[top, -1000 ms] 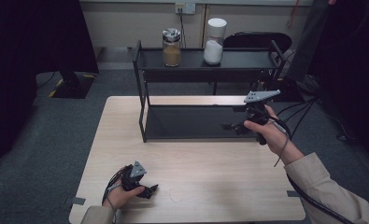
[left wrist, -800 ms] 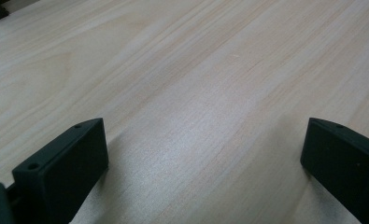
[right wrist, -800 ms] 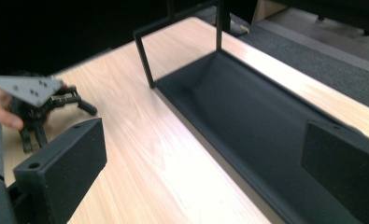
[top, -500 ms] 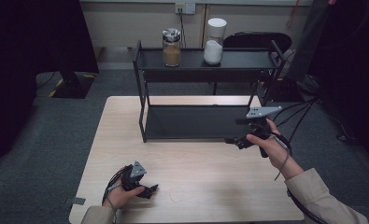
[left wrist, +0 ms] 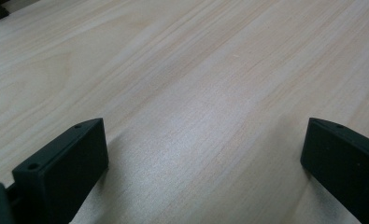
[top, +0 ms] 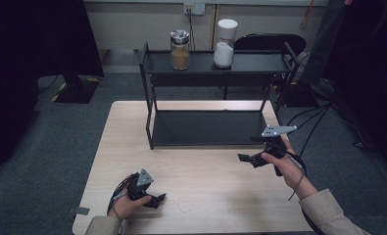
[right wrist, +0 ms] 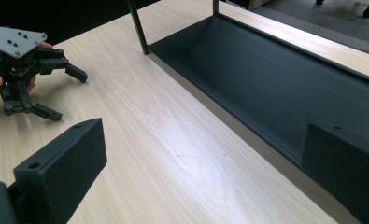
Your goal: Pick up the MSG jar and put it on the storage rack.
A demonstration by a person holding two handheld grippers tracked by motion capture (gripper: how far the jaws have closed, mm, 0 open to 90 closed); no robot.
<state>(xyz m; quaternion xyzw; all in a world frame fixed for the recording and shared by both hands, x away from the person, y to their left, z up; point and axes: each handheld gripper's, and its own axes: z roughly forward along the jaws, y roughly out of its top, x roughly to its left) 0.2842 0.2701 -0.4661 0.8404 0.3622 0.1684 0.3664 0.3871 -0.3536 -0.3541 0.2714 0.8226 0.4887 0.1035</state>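
Note:
My left gripper (top: 157, 199) rests low on the wooden table (top: 215, 196) near its front left, held in a hand. Its jaws stand wide open over bare wood in the left gripper view (left wrist: 203, 154). My right gripper (top: 247, 159) hovers over the table just in front of the right end of a black two-tier rack (top: 205, 128), pointing left. It is open and holds nothing (right wrist: 203, 154). The right gripper view also shows the left gripper (right wrist: 69, 95) farther off, open, and the rack's lower shelf (right wrist: 275, 79), which is bare.
On the rack's top shelf stand a glass jar of brown powder (top: 180, 50) and a white-lidded jar of white powder (top: 225, 43). Cables (top: 311, 122) trail off the table's right side. A dark chair (top: 264, 41) sits behind the rack.
My right gripper has drawn back from the rack's lower shelf toward the person and a little left. The left gripper has stayed where it was.

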